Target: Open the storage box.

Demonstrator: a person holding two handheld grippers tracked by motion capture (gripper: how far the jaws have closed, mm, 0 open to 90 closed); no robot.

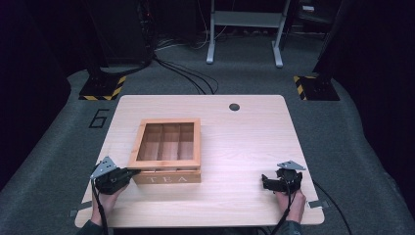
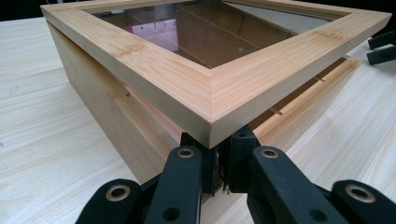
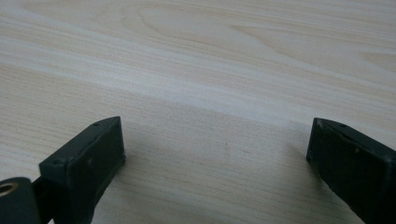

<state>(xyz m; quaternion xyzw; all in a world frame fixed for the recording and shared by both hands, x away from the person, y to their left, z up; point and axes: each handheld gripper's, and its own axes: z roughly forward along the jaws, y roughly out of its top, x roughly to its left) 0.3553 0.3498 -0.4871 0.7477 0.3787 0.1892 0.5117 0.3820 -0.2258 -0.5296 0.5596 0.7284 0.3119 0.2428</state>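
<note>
A bamboo tea box point(image 1: 166, 177) marked TEA stands left of the table's middle, its glass-paned lid point(image 1: 165, 143) down. In the left gripper view the lid point(image 2: 210, 88) sits slightly off the box wall point(image 2: 93, 107), a thin gap showing along the seam. My left gripper point(image 1: 134, 172) is at the box's front left corner. Its jaws are shut side by side, and the left gripper point(image 2: 218, 144) has its tips tucked under the lid's corner. My right gripper point(image 1: 265, 183) rests near the table's front right. The right gripper point(image 3: 215, 140) stands open over bare wood, nothing between its jaws.
The pale wooden table point(image 1: 244, 142) has a round cable hole point(image 1: 234, 106) near its far edge. Beyond it are grey floor, cables, a metal stand point(image 1: 244, 19) and striped hazard bases point(image 1: 103, 88). The right gripper's jaws point(image 2: 380, 46) show past the box's far corner.
</note>
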